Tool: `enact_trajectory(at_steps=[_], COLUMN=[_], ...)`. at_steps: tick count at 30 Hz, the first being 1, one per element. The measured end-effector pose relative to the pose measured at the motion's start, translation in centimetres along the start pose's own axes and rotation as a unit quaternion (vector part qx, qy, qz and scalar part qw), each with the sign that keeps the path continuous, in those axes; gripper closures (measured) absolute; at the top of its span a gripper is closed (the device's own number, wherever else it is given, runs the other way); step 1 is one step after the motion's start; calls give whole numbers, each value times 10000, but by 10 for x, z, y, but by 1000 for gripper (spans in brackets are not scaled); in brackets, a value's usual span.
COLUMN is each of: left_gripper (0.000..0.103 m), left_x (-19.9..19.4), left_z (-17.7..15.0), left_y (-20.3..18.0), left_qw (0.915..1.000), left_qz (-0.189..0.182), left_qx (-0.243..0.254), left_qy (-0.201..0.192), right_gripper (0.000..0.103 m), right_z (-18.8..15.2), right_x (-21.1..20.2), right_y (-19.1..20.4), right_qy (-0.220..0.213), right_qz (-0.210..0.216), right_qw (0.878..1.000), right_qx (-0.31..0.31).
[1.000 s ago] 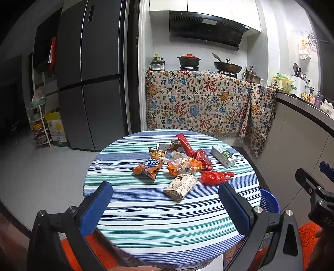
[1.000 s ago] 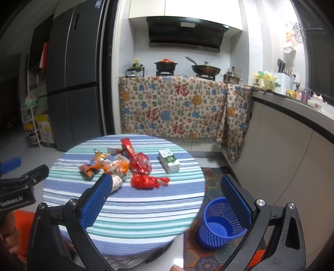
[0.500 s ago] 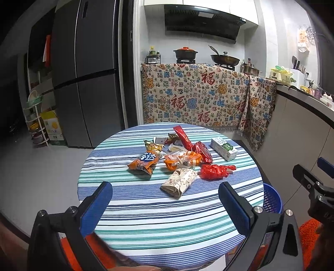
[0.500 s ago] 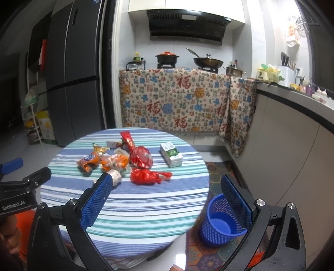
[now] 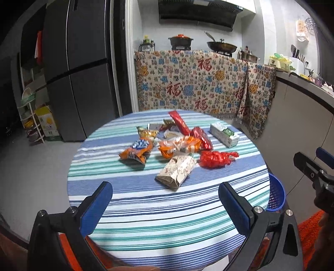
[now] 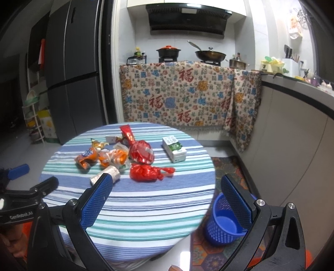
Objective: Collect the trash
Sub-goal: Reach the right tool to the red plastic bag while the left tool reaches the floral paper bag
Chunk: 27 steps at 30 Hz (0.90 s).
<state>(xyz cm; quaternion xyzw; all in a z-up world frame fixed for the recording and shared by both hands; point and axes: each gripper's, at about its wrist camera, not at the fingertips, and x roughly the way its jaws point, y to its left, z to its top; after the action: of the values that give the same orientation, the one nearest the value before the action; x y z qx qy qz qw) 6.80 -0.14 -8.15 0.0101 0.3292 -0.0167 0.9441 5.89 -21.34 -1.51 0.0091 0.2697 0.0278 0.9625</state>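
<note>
While both grippers hang short of the round table (image 5: 167, 218), nothing is held: left gripper (image 5: 167, 205) jaws wide apart over the near edge, right gripper (image 6: 167, 200) jaws wide apart too, off the table's right side. Table wears a blue/green/white striped cloth. Trash sits in a loose cluster past table centre: patterned paper packet (image 5: 176, 170) nearest, crumpled red wrapper (image 5: 216, 159) just right of it, orange snack bag (image 5: 136, 151) to the left, clear-and-orange wrappers (image 5: 179, 146) between, red foil bag (image 5: 201, 137) and a long red sachet (image 5: 178, 123) behind. White-and-green carton (image 5: 224, 134) lies apart toward the table's far right. Blue mesh bin (image 6: 225, 225) stands on the floor just right of the table, on a patterned rug (image 6: 227, 166). Behind the table: counter draped with a printed cloth (image 5: 198, 83), pot (image 5: 180, 40) and wok (image 5: 221, 45) on the stove, range hood (image 5: 198, 10) above. Dark fridge (image 5: 79, 68) is left of the table, wire rack (image 5: 31, 118) further left.
</note>
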Motion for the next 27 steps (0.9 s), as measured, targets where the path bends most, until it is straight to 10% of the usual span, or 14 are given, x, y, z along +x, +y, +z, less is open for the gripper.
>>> enact_trajectory(at_steps=[13, 27], left_gripper=[0, 0], left_x=[100, 166], left_z=[-25, -33], left_y=[0, 2], left_qw=[9963, 9885], left_qz=[-166, 0], left_qx=[131, 312], left_qy=[837, 1483], right_gripper=[0, 0], right_z=[-33, -62], right_x=[95, 203], right_y=[1, 5], right_qy=[722, 2054], right_qz=[848, 1625], right_qw=[9932, 9594], right_qx=[-353, -1049])
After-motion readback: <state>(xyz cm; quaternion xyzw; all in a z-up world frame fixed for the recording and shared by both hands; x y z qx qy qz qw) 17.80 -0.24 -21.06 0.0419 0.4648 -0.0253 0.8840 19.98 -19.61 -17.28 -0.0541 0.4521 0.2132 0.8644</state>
